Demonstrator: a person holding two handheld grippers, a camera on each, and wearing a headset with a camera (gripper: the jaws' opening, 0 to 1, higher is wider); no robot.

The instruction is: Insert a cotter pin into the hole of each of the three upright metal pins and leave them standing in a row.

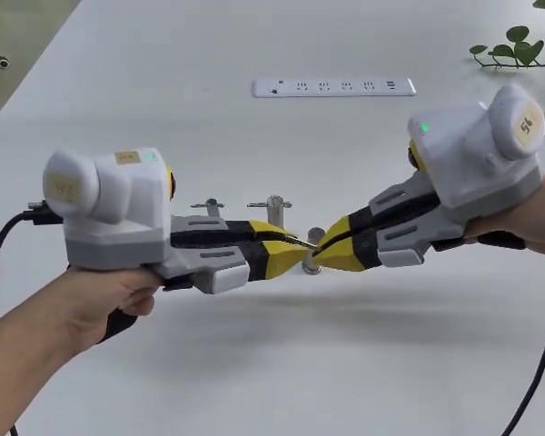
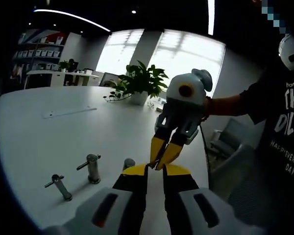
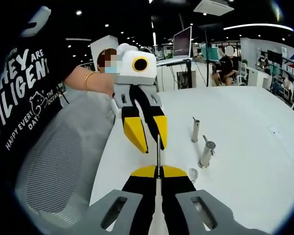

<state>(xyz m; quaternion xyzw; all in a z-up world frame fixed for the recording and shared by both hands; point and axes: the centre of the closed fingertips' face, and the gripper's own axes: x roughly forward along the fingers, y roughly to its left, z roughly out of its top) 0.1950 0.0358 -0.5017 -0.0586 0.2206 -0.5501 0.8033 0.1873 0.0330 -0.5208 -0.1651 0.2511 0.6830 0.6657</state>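
White table (image 1: 163,54), metal pins (image 1: 274,211), power strip (image 1: 334,87)

I see my right gripper (image 3: 157,172) with its black, yellow-tipped jaws pinched on a thin silvery cotter pin (image 3: 158,149) that points straight ahead. The pin's far end sits between the parted yellow jaws of the left gripper (image 3: 151,143). To the right, three upright grey metal pins (image 3: 206,154) stand on the white surface (image 3: 245,147)

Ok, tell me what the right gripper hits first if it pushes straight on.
Probably the left gripper: its open yellow tips sit straight ahead of the right gripper, the held cotter pin almost reaching them. The bare metal pin lies off to one side.
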